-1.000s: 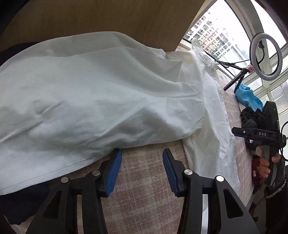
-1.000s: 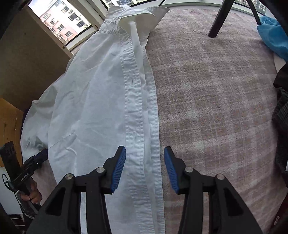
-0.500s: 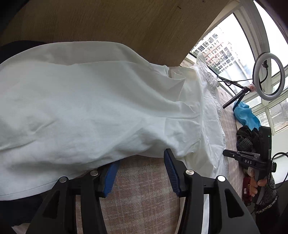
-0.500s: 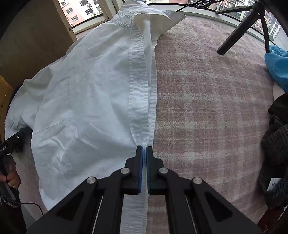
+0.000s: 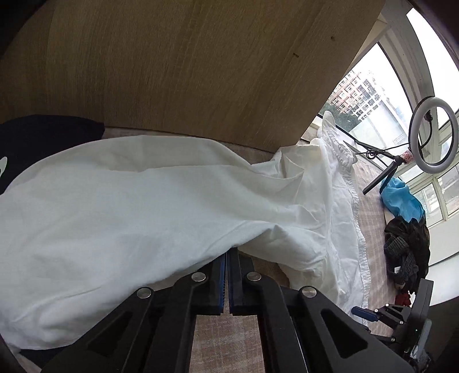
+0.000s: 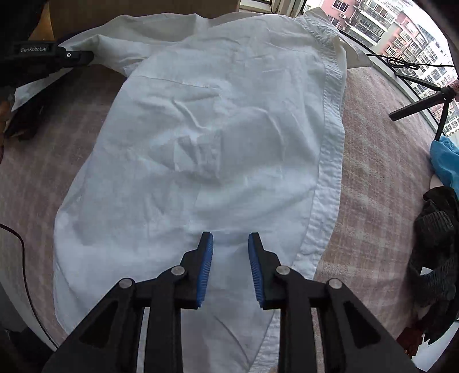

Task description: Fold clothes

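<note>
A worktop (image 6: 373,160) covered in pink-and-cream checked cloth fills the right wrist view. A white shirt (image 6: 229,129) lies spread across its middle, collar at the upper right. At the right edge rest a blue cloth (image 6: 446,163), a dark knitted heap (image 6: 436,252) and a black tripod (image 6: 421,103).

A lived-in room of a flat, high up. A pink checked cover (image 6: 373,178) spreads over the work surface under wide windows (image 5: 430,94) facing apartment blocks (image 6: 373,25). A ring light (image 5: 433,134) on a small tripod stands by the glass; loose clothing (image 5: 407,246) lies piled nearby.
</note>
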`<state>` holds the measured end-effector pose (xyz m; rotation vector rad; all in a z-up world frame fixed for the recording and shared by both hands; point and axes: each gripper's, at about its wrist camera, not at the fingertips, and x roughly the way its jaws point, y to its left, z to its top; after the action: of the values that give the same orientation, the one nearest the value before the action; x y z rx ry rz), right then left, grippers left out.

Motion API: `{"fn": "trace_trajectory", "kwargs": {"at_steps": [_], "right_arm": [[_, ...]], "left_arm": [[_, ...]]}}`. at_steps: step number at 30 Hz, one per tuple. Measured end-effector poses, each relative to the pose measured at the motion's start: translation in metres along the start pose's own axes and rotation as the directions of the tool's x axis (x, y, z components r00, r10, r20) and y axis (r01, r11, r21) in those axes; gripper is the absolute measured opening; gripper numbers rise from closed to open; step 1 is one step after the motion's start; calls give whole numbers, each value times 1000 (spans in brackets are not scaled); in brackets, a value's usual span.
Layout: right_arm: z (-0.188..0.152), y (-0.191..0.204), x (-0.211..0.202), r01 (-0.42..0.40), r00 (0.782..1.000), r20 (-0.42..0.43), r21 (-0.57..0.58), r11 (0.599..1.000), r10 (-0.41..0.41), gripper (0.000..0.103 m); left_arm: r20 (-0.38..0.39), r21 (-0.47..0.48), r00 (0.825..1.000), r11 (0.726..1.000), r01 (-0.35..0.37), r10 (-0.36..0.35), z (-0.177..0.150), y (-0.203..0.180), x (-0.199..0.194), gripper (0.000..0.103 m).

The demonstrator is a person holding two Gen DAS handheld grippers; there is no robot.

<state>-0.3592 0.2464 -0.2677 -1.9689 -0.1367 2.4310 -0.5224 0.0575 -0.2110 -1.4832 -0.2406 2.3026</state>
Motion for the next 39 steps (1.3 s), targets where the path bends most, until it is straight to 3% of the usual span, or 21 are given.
{"fn": "trace_trajectory", "kwargs": {"at_steps": [3,4,5,8,9,11,12,15,20,22,27,31,35,36,38,39], "right_arm": [[-2,-11,-1,-6,1000,3,41,999,6,36],[-1,-15,-2,1,1000,5,52,999,-1,47],[-1,-17,-4,0,1000,3,59,998,0,51],[3,-25,-12,-24,1000,-9,90,996,25,49],[4,-28,-16,-34,999,-13,103,994,35,47],[10,-34,-29,-60,998,0,116,991,61,45],[15,-37,-37,-79,997,13,127,989,78,45],[45,-43,-68,-160,986,77,137,978,151,45],[116,-9,-106,-185,973,140,-6,983,184,48],[128,18,-100,-175,975,126,-69,982,183,48],[165,50,-36,-178,979,61,-198,964,193,48],[167,87,-21,-94,992,40,-363,927,116,48],[170,105,5,47,999,28,-435,899,-39,48],[173,102,9,40,999,16,-415,909,-36,46],[179,90,13,-12,1000,-14,-352,936,7,0],[182,83,12,-62,998,-29,-307,950,56,1]], "left_arm": [[25,48,998,997,-67,66,16,1,-5,0],[27,45,997,997,-68,67,19,4,-5,0],[21,43,999,998,-50,49,20,6,-5,0],[-50,93,997,994,58,-54,0,-3,-7,2],[-69,126,995,988,83,-75,-13,-10,-9,7],[-121,165,983,974,156,-137,-43,-24,-10,36],[-150,178,974,964,196,-171,-59,-30,-9,41],[-227,198,950,945,261,-215,-100,-52,5,42],[-240,138,936,946,294,-256,-121,-63,21,40],[-206,98,944,954,283,-259,-111,-56,21,40],[-119,17,959,965,260,-256,-80,-30,15,40],[-108,-6,957,963,269,-268,-89,-17,12,40],[-146,-28,942,953,302,-302,-105,-14,19,40],[-152,-27,938,950,311,-312,-109,-16,20,40],[-166,-12,924,938,347,-345,-114,-27,23,40],[-176,-6,915,930,368,-363,-117,-32,24,40]]}}
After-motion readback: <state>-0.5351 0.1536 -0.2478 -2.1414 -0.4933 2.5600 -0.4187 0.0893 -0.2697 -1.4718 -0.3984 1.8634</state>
